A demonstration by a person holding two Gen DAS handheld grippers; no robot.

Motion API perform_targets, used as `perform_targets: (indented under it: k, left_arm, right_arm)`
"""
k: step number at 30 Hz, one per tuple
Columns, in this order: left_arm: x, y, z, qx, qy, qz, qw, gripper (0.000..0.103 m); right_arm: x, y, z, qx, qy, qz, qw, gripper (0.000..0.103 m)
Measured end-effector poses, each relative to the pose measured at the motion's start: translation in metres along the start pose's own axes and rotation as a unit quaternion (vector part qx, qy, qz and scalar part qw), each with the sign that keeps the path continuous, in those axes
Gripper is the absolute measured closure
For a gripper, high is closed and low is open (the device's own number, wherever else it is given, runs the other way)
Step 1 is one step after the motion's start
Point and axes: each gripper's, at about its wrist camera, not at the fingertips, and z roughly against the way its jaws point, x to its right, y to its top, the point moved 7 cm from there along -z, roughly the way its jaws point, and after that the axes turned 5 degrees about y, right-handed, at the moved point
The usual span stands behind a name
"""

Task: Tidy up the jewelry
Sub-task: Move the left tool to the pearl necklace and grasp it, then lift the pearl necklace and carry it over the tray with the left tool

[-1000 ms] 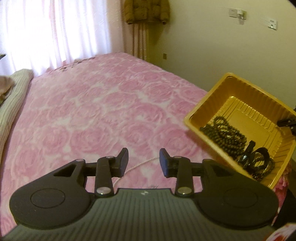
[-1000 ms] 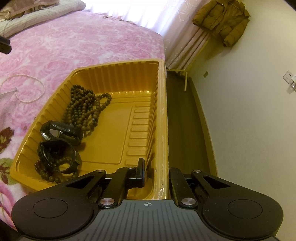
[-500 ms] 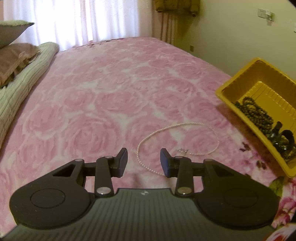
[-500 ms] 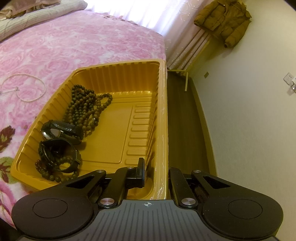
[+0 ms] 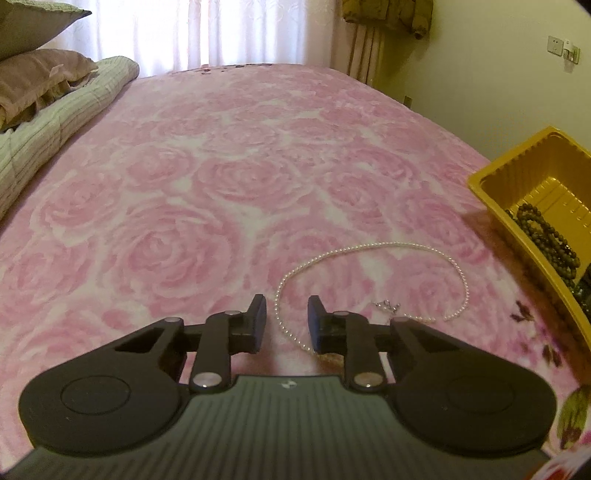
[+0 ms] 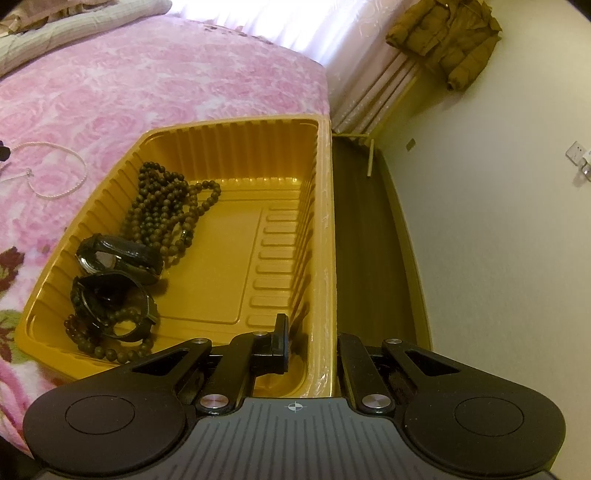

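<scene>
**Lighting and picture quality**

Light: daylight through white curtains point(image 5: 229, 33), blown out to glare in both views. Bed point(image 5: 221, 177): evenly lit, soft. Shadow: beside the yellow tray point(image 5: 517, 225), falling on the bed. Distortion: strong fisheye bending, dark corners. Focus: mostly sharp; slight softness at edges.

Pearl necklace point(image 5: 373, 280): thin white strand, open loop, flat on pink bed cover, clasp end w/ small silver bits at near side; lies just beside tray, apart from it.
Yellow ribbed plastic tray point(image 6: 236, 125) at bed edge, holds: dark brown bead strands point(image 6: 166, 206) piled along left wall; two black watches point(image 6: 118, 273) nearer corner, one tangled w/ bead bracelet.
</scene>
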Motion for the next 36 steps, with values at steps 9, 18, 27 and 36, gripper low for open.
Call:
perform_targets:
  k: [9, 18, 27, 36]
  left_arm:
    - [-0.002, -0.006, -0.008, -0.004, 0.017, -0.016, 0.9997, 0.101]
    - [-0.001, 0.007, 0.025, 0.019, 0.008, -0.034, 0.9992, 0.101]
    - [0.0, 0.021, 0.044, 0.026, 0.002, -0.039, 0.9989, 0.101]
    - [0.004, 0.027, 0.055, 0.036, -0.01, -0.045, 0.9983, 0.101]
  right_arm:
    - [0.0, 0.0, 0.0, -0.001, 0.0, -0.001, 1.0, 0.095]
    - [-0.001, 0.0, 0.003, 0.002, -0.001, 0.002, 1.0, 0.095]
    - [-0.001, 0.001, 0.005, 0.003, -0.001, 0.001, 1.0, 0.096]
    - [-0.001, 0.001, 0.006, 0.005, 0.0, 0.002, 1.0, 0.096]
